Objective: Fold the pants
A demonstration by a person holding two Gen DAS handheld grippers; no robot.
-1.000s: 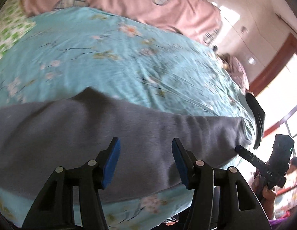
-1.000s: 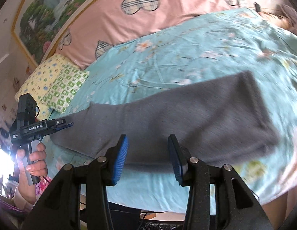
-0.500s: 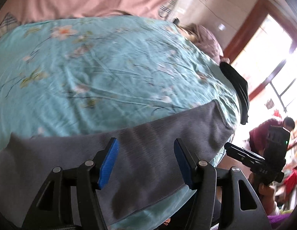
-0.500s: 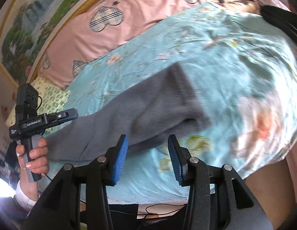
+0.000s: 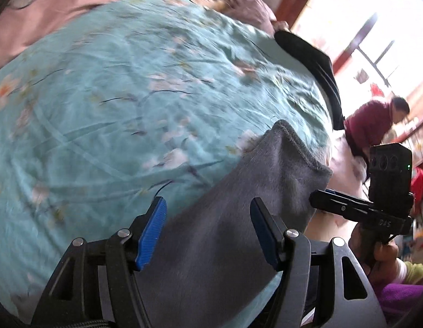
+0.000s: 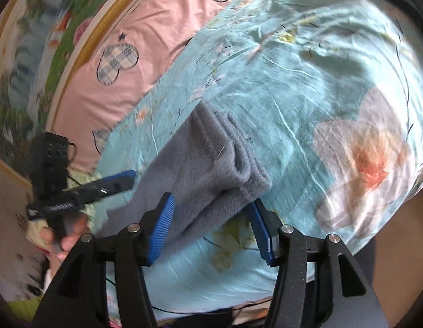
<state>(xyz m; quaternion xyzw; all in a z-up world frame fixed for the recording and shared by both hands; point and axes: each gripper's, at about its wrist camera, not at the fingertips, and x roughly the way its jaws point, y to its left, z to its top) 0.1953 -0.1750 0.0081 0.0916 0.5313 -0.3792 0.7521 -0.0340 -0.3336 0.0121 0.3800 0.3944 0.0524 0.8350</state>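
Left gripper (image 5: 207,235): jaws spread, hovering over grey pants (image 5: 238,218), pinching nothing. Pants lie along near edge of bed (image 5: 115,95) on teal floral sheet, hemmed end at right. Right gripper (image 6: 211,218): jaws spread, either side of that end's near corner, not pinching it. Black garment (image 5: 312,63) at far right bed edge. Pink pillow (image 6: 146,43) far left.

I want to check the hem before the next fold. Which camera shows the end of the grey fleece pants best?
The right wrist view: the grey fleece pants show their layered hem end, between the open right gripper fingers. The left wrist view shows one stitched edge, with the rest behind the open left gripper.
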